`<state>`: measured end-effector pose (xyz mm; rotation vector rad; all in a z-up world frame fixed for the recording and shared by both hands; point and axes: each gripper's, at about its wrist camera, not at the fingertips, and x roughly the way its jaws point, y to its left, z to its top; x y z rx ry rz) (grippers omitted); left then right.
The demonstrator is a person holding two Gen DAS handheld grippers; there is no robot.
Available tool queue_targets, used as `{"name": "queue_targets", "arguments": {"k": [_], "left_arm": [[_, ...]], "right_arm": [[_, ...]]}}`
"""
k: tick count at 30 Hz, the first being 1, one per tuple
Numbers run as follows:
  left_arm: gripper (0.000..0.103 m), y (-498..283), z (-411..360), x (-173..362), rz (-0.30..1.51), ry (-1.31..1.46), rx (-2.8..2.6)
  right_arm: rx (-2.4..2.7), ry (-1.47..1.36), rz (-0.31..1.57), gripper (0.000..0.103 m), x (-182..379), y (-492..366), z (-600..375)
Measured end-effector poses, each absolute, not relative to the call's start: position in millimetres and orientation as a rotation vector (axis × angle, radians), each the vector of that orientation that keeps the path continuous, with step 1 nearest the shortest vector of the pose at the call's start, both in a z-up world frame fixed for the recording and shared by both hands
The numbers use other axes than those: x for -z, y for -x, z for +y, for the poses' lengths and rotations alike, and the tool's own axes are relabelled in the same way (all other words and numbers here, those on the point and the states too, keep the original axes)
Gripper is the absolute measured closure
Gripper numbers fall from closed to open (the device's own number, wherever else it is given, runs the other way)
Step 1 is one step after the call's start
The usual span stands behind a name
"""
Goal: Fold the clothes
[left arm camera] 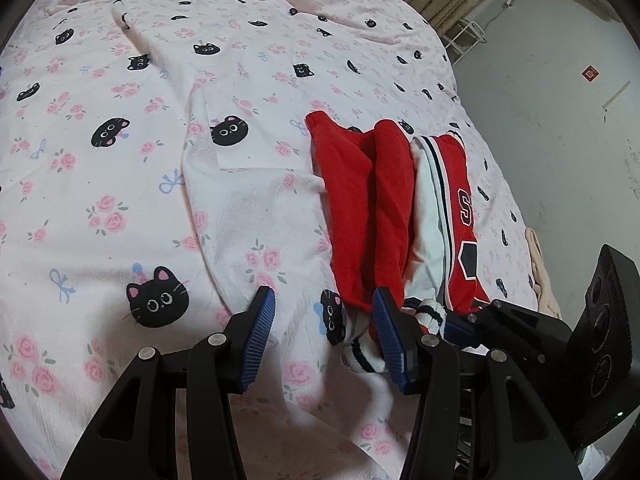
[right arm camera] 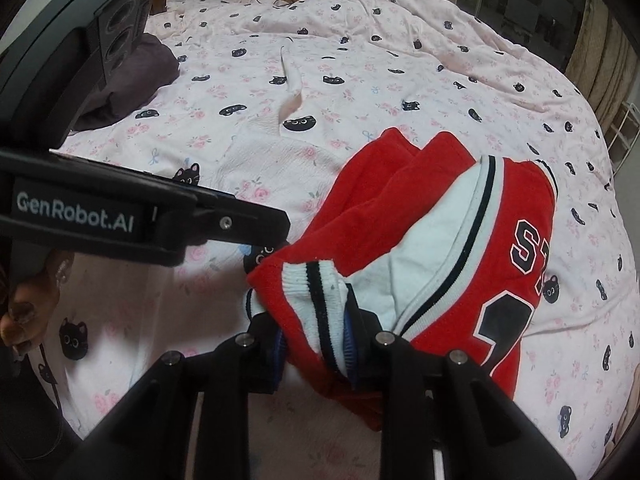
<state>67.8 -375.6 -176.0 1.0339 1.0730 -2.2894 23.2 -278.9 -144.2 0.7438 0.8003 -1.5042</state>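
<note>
A red and white varsity jacket [left arm camera: 392,200] [right arm camera: 432,248] lies partly folded on the pink cat-print bedsheet [left arm camera: 120,160] [right arm camera: 360,72], sleeves laid lengthwise, a black letter patch facing up. My right gripper [right arm camera: 316,340] is shut on the jacket's striped white cuff [right arm camera: 316,292] and the red fabric by it. My left gripper [left arm camera: 324,332] stands open just left of the jacket, blue pads [left arm camera: 260,336] apart, with only sheet and a striped cuff [left arm camera: 364,354] between them. In the right wrist view the left gripper's black body [right arm camera: 152,220] reaches in from the left.
A dark purple garment [right arm camera: 136,76] lies at the far left of the bed. A cream cloth [left arm camera: 542,276] sits at the bed's right edge, beyond it a grey wall and white wire rack [left arm camera: 464,36]. A person's hand [right arm camera: 28,304] shows at lower left.
</note>
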Motion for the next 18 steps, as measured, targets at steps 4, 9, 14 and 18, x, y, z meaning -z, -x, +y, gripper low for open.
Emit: {"name": "queue_targets", "arguments": {"k": [4, 9, 14, 18], "left_arm": [[0.058, -64.3, -373.9, 175.5, 1.072, -1.030, 2.300], [0.058, -60.0, -371.8, 174.1, 1.070, -1.021, 2.318], [0.058, -57.6, -370.2, 170.5, 1.075, -0.994, 2.343], [0.058, -55.6, -367.3, 165.6, 1.072, -0.968, 2.381]], "right_arm": [[1.497, -0.728, 0.805, 0.070, 137.3, -25.5, -274.7], [1.476, -0.683, 0.789, 0.027, 122.4, -28.5, -258.7], [1.489, -0.668, 0.699, 0.027, 101.4, -16.8, -236.0], [1.566, -0.722, 0.557, 0.027, 84.2, 16.6, -224.5]]}}
